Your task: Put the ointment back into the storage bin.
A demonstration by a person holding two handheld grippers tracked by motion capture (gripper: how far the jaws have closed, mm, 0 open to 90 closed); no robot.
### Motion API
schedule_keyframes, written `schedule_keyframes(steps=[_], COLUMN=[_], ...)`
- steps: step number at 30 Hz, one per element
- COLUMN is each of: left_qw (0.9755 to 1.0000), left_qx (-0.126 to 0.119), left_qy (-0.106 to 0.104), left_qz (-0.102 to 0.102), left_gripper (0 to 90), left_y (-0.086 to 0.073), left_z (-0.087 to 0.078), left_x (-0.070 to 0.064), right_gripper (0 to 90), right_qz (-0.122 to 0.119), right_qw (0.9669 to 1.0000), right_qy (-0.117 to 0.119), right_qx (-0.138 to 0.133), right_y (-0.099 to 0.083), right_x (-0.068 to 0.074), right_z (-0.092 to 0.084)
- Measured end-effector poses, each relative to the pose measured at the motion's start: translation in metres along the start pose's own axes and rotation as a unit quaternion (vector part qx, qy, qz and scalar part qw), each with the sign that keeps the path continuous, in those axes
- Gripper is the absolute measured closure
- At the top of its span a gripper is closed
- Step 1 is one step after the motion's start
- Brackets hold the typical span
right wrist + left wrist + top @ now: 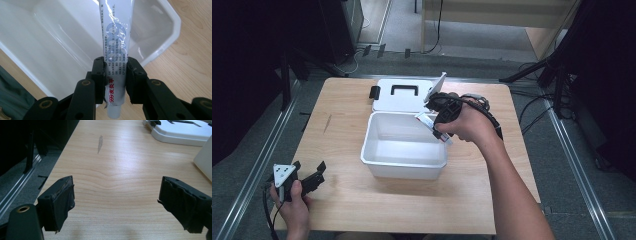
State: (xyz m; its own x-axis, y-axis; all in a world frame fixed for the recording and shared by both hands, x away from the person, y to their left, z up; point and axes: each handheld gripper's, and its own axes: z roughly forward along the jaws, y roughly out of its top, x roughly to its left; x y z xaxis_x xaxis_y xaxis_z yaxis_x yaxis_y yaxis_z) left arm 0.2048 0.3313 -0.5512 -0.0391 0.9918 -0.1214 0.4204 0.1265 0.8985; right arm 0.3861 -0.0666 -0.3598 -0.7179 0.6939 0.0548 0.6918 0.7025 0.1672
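Note:
A white plastic box (404, 159) stands open in the middle of the wooden table, its inside bare. My right gripper (436, 120) hangs over the box's right rim, shut on a white tube (432, 126) with printed text. In the right gripper view the tube (116, 37) runs up between the two black jaws of the right gripper (115, 82), over the box's inside (62, 37). My left gripper (309, 172) rests at the table's front left corner, open, with nothing between its fingers (61, 200).
The box's white lid (399, 95) with a black handle lies flat behind the box, and its edge (180, 132) shows in the left gripper view. A small black clip (374, 92) sits at the lid's left. Dark stands and cables flank the table.

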Motion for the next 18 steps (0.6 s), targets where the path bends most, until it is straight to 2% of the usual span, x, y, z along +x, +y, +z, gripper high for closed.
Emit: schedule_keyframes(steps=[11,18], left_qw=[1.0,1.0], left_qx=[0.001,0.0], left_qy=[-0.001,-0.001], left_qz=[-0.001,-0.002], left_gripper=[13.7,13.7], left_y=[0.0,0.0], left_z=[0.0,0.0], left_x=[0.0,0.0], right_gripper=[72.2,72.2], right_qz=[-0.013,-0.018], right_qw=[0.9999,0.9998], right_qy=[0.006,0.008], right_qx=[-0.003,-0.002], right_y=[0.017,0.023], right_x=[0.015,0.017], right_z=[0.019,0.029])
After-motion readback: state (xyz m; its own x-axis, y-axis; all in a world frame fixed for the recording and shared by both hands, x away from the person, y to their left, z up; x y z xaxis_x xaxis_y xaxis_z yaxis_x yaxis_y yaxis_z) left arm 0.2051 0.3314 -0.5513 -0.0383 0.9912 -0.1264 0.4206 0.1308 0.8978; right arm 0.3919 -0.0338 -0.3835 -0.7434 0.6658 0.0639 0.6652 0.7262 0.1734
